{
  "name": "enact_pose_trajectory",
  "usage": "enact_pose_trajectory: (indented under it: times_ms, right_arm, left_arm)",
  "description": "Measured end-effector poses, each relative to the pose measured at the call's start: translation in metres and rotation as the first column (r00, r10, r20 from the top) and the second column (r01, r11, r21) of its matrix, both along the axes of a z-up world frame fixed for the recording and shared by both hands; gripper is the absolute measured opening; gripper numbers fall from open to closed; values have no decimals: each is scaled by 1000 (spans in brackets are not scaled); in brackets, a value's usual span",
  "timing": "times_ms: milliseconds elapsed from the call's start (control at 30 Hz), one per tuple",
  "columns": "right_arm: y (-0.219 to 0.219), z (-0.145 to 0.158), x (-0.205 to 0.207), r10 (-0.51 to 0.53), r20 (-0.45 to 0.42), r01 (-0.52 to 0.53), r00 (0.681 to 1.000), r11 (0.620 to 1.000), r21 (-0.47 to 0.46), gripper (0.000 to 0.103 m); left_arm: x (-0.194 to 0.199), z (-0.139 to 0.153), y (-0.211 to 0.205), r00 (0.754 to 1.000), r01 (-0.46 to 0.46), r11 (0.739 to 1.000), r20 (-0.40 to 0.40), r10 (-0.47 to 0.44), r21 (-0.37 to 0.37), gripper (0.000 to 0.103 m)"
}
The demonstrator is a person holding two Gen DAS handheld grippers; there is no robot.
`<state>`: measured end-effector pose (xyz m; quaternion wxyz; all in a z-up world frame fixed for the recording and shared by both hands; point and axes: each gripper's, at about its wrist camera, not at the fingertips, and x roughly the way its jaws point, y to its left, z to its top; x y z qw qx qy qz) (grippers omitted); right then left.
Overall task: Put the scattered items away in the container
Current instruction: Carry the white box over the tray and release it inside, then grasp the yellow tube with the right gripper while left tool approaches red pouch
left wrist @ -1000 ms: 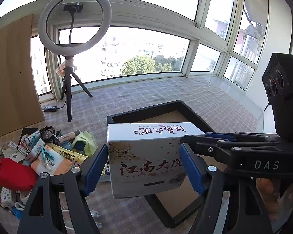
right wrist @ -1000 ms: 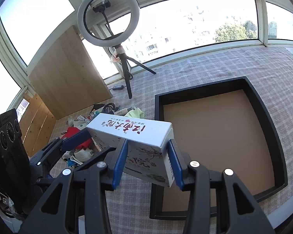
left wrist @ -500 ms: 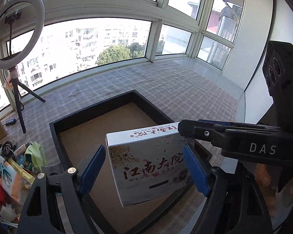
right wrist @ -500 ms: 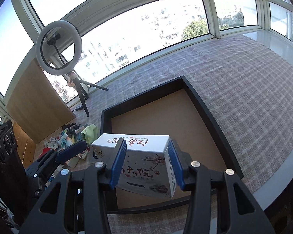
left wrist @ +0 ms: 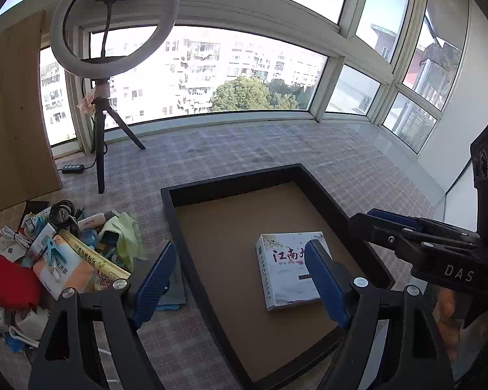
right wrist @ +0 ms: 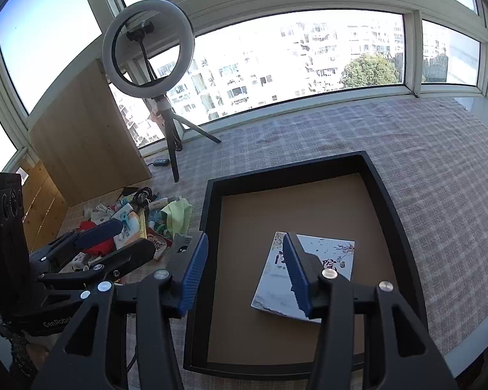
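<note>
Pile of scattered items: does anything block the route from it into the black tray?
Nothing visible blocks it. The pile lies beside the black tray; only the tray's low wall separates them. The white box leaves most of the floor bare.

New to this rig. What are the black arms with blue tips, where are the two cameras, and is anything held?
No robot: a person carries two handheld clamps. Each picture comes from a fisheye camera on one clamp, looking along its blue-padded fingers. The left gripper and right gripper are both open and hold nothing. The white printed box lies flat inside the black-rimmed tray with a brown floor. A pile of mixed small items sits on the checked cloth to the tray's left, near a ring light on a tripod.
</note>
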<state>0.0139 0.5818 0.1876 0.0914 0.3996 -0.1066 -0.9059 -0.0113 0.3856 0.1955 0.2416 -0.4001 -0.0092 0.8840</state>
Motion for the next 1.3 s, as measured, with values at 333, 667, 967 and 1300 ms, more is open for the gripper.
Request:
enact_pose_trajectory:
  times_ms: [333,667,967,1300]
  right_arm:
    - [-114,-5,-67,330,78,-337,941,937,90,54]
    - [-206,-56,-140,486,288,-534,825,838,114,52]
    - [-248,-113,-184,521,431,-602,737,796,67,47]
    - [-257,-138,-186,536,475,-605,698,796,-11,26]
  left_arm:
    - [-24,-8,-152,932,-360,932,33,361,-41,79]
    - [-26,-44,-277,793,-590,804,132,595,-80,79]
    - [-56,-80,-303,744,-618,782,262,614,-79,79]
    - [-78,-116,-292,716,-605,790,367,594,-98,74]
